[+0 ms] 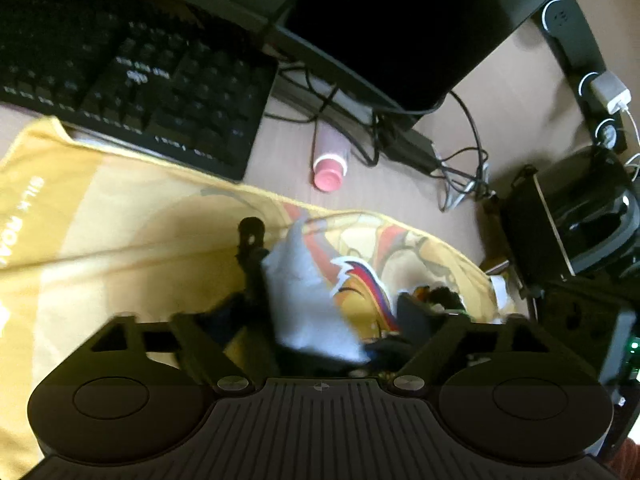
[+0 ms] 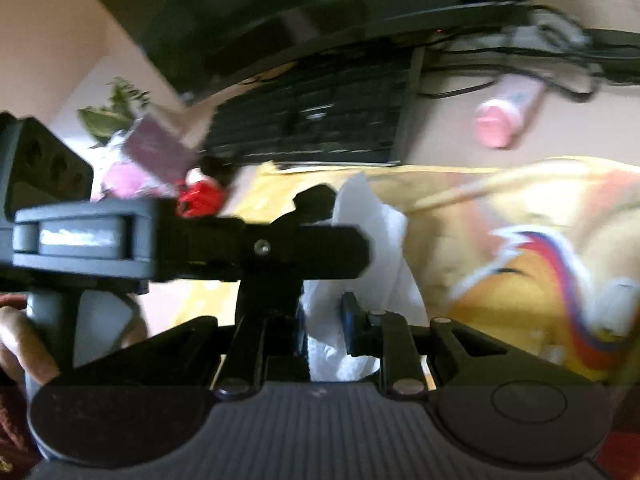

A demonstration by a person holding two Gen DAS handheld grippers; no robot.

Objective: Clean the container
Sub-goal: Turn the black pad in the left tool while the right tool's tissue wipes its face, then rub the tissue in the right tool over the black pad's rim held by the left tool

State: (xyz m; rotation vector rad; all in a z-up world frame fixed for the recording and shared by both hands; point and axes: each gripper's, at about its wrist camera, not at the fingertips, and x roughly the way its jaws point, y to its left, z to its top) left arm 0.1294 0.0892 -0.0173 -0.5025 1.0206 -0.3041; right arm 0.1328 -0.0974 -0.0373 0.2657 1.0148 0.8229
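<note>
A white crumpled tissue (image 1: 304,300) sits in front of my left gripper (image 1: 320,320), over a yellow printed mat (image 1: 120,220). Whether the left jaws touch it is blurred. My right gripper (image 2: 324,320) is shut on the same white tissue (image 2: 368,240), which sticks up between its black fingers (image 2: 352,328). The left gripper's body (image 2: 140,240) crosses the right wrist view, held by a hand (image 2: 20,340). A container with a pink cap (image 1: 329,168) lies on its side on the desk beyond the mat; it also shows in the right wrist view (image 2: 504,112).
A black keyboard (image 1: 140,92) lies at the mat's far edge, with a dark monitor (image 1: 400,28) and tangled cables (image 1: 452,160) behind. Black devices (image 1: 580,220) stand at the right. A plant (image 2: 116,108), a maroon card (image 2: 160,148) and a red object (image 2: 200,200) sit left.
</note>
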